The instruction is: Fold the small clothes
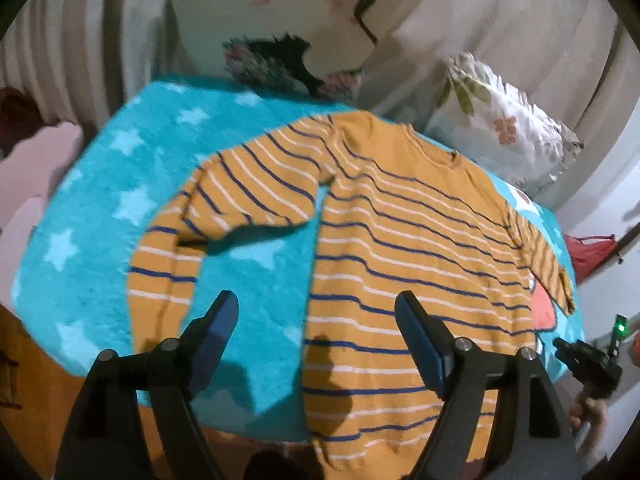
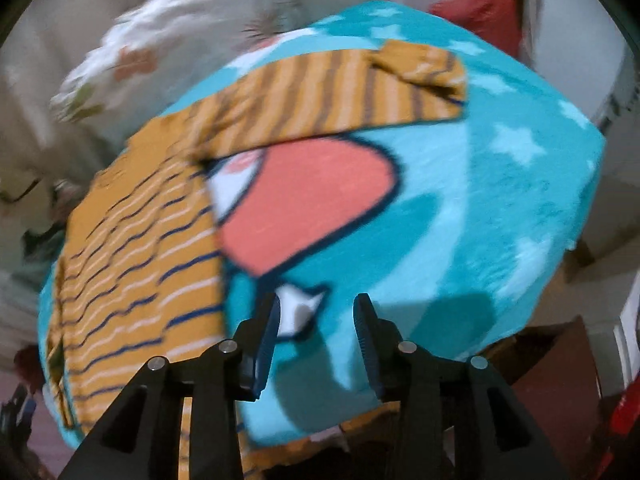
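A turquoise star-patterned blanket point(image 1: 100, 184) carries the orange striped sweater point(image 1: 400, 264), spread flat with sleeves out. The left hand-held gripper point(image 1: 316, 344) hovers open above its hem; the right hand-held gripper point(image 2: 316, 340) hovers open, empty, beside the sweater

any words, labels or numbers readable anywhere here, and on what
None can be read in either view.
sweater: stripes only, no label showing.
blanket: stars and a cartoon figure, no lettering.
pillows: lash and flower print and a leaf print, no words.
left gripper and right gripper: no markings visible.
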`<state>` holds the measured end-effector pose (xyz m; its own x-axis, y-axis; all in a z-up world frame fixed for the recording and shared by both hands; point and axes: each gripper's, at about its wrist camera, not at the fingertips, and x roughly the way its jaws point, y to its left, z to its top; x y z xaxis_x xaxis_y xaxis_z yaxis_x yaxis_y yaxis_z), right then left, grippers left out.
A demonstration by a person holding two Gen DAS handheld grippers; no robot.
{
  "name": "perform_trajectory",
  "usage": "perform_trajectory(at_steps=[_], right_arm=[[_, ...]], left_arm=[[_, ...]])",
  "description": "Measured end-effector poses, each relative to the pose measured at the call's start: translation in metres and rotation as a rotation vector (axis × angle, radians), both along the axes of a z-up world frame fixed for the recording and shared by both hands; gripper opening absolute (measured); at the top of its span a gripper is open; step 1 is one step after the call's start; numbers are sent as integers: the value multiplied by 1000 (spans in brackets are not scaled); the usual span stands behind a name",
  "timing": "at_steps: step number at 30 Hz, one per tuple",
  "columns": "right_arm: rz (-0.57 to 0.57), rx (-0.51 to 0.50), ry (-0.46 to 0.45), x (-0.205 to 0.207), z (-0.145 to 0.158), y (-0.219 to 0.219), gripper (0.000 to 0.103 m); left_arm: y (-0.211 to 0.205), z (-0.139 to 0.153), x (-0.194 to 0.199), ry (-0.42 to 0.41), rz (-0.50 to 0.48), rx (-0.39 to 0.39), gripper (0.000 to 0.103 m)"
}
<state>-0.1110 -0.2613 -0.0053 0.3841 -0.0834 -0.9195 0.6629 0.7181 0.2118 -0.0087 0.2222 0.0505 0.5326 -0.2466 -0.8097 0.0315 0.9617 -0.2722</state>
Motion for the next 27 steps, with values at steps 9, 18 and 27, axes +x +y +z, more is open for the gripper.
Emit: perform_trajectory(at_steps=[9,18,27], right_arm=[[5,-326,110,36,11,-99,42],[129,-303,112,82,-11,-165,6],[-303,116,-226,9,6,-278,6]], left_arm=[[-29,-14,0,76,18,20,79],[-77,3,-16,75,104,60,80],[-124,7,-20,62,100,49,79]])
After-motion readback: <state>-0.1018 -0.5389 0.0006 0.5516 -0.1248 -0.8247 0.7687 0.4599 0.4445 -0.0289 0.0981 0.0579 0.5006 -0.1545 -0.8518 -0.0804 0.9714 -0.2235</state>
